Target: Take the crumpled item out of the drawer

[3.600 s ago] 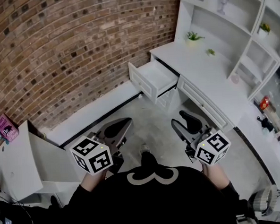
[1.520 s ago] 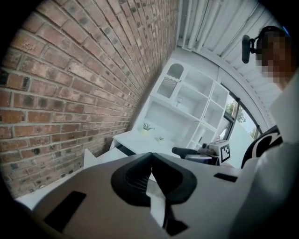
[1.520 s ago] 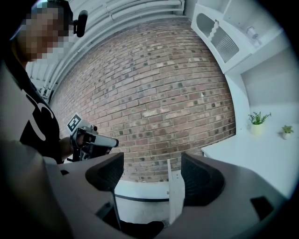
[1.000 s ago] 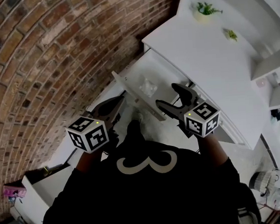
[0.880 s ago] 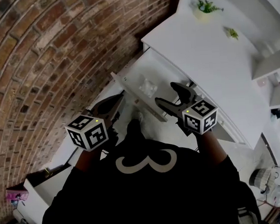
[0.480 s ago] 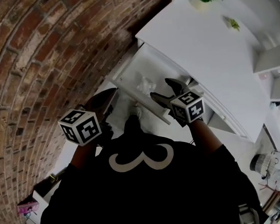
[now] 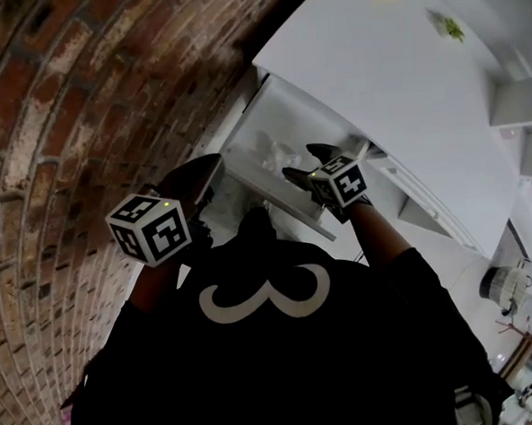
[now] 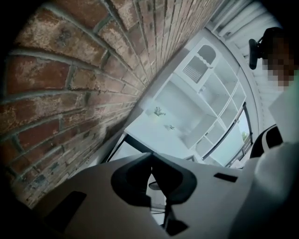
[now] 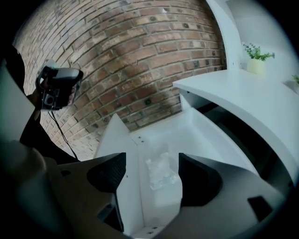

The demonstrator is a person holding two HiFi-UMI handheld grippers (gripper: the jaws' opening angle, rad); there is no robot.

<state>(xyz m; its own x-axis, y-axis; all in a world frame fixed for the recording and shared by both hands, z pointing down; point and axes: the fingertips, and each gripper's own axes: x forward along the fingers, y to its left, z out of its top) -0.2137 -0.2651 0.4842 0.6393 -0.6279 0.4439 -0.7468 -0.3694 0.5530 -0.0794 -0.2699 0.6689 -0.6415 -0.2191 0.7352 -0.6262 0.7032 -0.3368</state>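
The white drawer (image 7: 246,177) stands pulled out from under the desk top. A crumpled, clear-whitish item (image 7: 276,153) lies on its floor. My right gripper (image 7: 299,160) hangs over the drawer right beside the item. In the right gripper view the item (image 9: 161,172) lies lower down between the two dark pads, which do not touch it. The jaws of the right gripper (image 9: 152,175) are wide and closing. My left gripper (image 7: 211,161) is at the drawer's left, outside it. In the left gripper view the left gripper (image 8: 151,159) shows its tips together with nothing in them.
A brick wall (image 7: 79,102) runs along the left. The white desk top (image 7: 392,74) overhangs the drawer's back and carries small potted plants (image 9: 256,58). White shelves (image 8: 201,107) rise behind the desk. The person's dark torso (image 7: 274,341) fills the lower head view.
The view has closed in on the drawer. My right gripper has moved forward and down over the drawer, up to the crumpled item. The left gripper stays by the drawer's left side.
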